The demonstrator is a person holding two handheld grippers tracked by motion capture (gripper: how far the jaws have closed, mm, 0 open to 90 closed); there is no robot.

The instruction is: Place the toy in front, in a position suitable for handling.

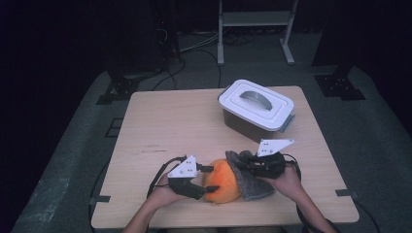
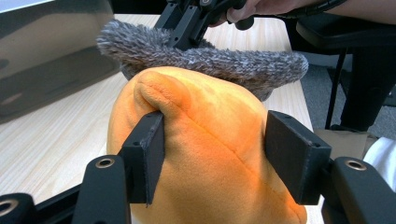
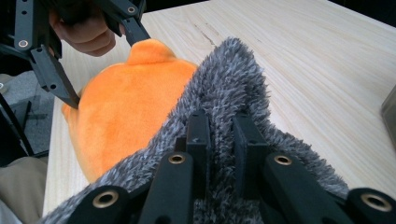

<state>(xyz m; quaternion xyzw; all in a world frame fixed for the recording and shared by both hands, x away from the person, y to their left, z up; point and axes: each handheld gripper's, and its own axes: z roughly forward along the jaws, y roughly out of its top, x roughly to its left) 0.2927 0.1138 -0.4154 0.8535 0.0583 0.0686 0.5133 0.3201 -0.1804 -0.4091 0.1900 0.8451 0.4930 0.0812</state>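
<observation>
- Orange plush toy (image 1: 222, 181) sits at the near edge of the tabletop (image 1: 165, 126), between my two grippers, with a grey fuzzy cloth (image 1: 248, 178) draped over its right side.
- My left gripper (image 1: 201, 180) clamps the plush body from both sides; in the left gripper view the pads dent the orange fabric (image 2: 210, 154).
- My right gripper (image 1: 245, 162) is pinched narrow on a fold of the grey cloth (image 3: 224, 107), jaws nearly together with pile between them.
- I judge the step to be drawing the cloth across the toy. To do it well I would keep the left grip steady as an anchor and move the cloth slowly, so the pile does not slip out.
- White lidded bin (image 1: 256, 109) stands well apart, farther back.
</observation>
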